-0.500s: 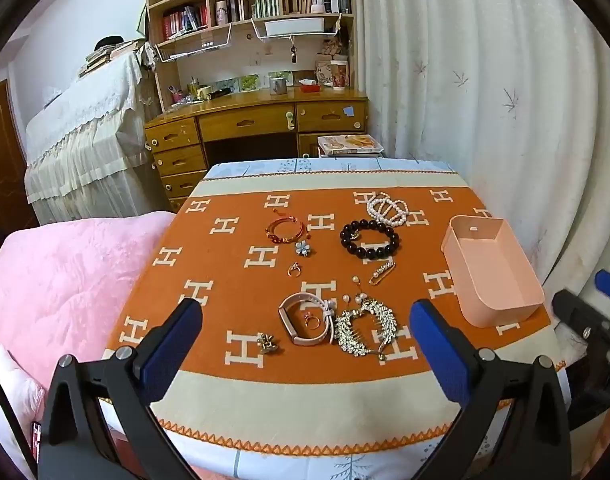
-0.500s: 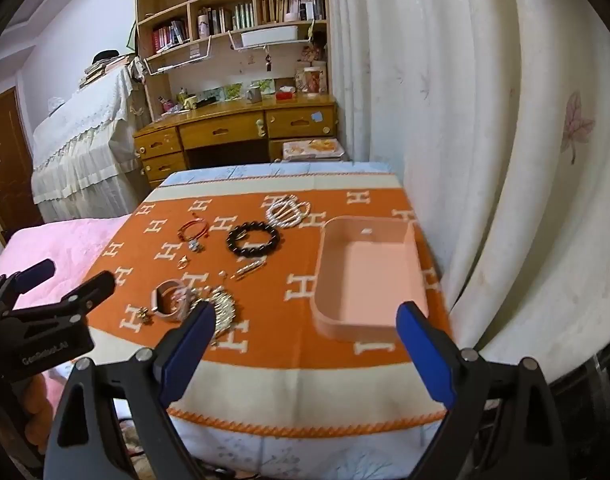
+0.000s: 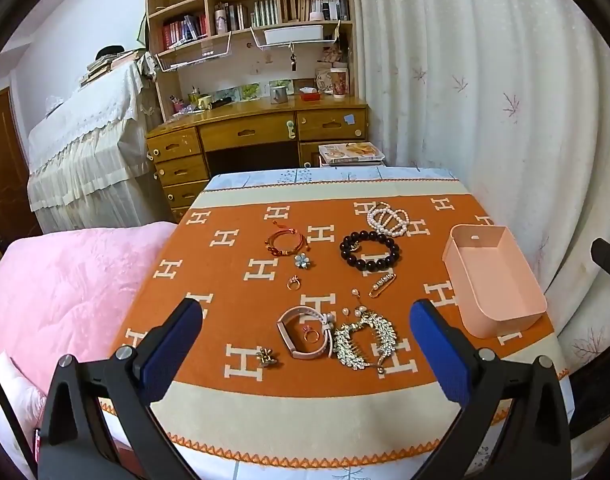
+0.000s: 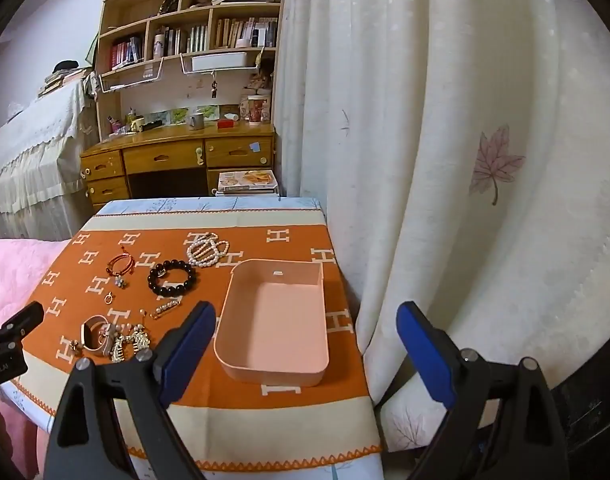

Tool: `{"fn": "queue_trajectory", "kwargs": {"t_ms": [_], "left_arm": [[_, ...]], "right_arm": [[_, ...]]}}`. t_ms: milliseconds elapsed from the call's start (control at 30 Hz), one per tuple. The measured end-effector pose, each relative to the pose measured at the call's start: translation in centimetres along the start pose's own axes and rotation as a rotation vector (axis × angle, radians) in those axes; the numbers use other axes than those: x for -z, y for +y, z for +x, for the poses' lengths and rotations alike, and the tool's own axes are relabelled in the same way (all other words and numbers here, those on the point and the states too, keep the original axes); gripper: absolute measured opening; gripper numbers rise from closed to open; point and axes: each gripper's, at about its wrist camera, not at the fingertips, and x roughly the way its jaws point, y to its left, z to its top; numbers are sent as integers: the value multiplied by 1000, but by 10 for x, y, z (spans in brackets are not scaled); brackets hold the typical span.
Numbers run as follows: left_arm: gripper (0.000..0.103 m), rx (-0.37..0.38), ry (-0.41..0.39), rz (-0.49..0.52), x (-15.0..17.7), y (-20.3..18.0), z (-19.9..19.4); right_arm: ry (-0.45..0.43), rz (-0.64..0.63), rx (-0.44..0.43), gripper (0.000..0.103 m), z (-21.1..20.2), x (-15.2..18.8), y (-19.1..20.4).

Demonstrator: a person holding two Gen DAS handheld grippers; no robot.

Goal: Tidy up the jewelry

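Several jewelry pieces lie on an orange patterned cloth (image 3: 233, 292): a pearl crown (image 3: 387, 217), a dark bead bracelet (image 3: 369, 251), a red bangle (image 3: 286, 242), a pink band (image 3: 303, 338) and a rhinestone comb (image 3: 365, 340). An empty pink box (image 3: 493, 280) stands at the right, also in the right wrist view (image 4: 275, 320). My left gripper (image 3: 305, 350) is open above the near table edge, short of the pink band. My right gripper (image 4: 305, 350) is open just before the box's near wall.
A white curtain (image 4: 465, 160) hangs right beside the table. A pink bed cover (image 3: 57, 292) lies at the left. A wooden desk (image 3: 257, 132) with shelves stands behind. Small rings (image 3: 294, 282) and a pin (image 3: 381, 285) lie mid-cloth.
Both grippers have moved forward and lower toward the table; the jewelry and box look larger. Nothing on the cloth has moved.
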Motion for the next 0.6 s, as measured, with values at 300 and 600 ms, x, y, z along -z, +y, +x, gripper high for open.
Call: {"fn": "queue_trajectory", "kwargs": {"t_ms": [300,600], "left_arm": [[102,-5,-67,-14,-11,13,-7],[102,5,-156,-41,-30,14,-26]], "right_arm": [[-60,43,78,92,-7,-12,7],[-188,94,143,92,-32,-42,1]]}}
